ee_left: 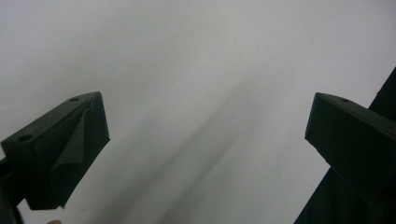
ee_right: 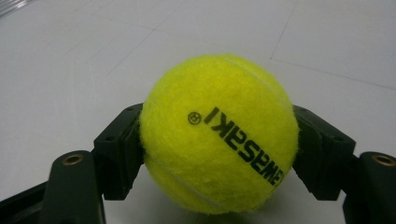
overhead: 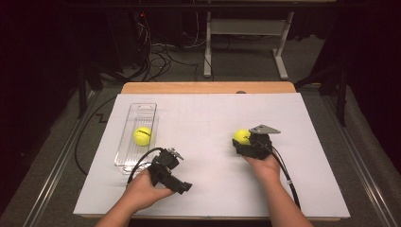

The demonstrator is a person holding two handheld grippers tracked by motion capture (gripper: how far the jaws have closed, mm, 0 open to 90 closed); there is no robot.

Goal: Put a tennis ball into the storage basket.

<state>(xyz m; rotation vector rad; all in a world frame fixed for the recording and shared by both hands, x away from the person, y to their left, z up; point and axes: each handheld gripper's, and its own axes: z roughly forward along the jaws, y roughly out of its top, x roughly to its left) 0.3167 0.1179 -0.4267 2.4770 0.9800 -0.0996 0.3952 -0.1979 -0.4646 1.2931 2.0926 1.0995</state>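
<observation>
Starting at the far left of the white table (overhead: 213, 189), I see a clear tray (overhead: 137, 113) lying lengthwise, with one tennis ball (overhead: 142, 136) resting inside it. Just right of the tray's near end, my left gripper (overhead: 182, 187) sits low over the table surface, and from the left gripper view its jaws stand wide apart with nothing between them. Well to the right, my right gripper (overhead: 239, 144) has a second tennis ball (ee_right: 219, 133) clamped between its jaws, both pads pressing its sides, down at the table surface, right of centre.
</observation>
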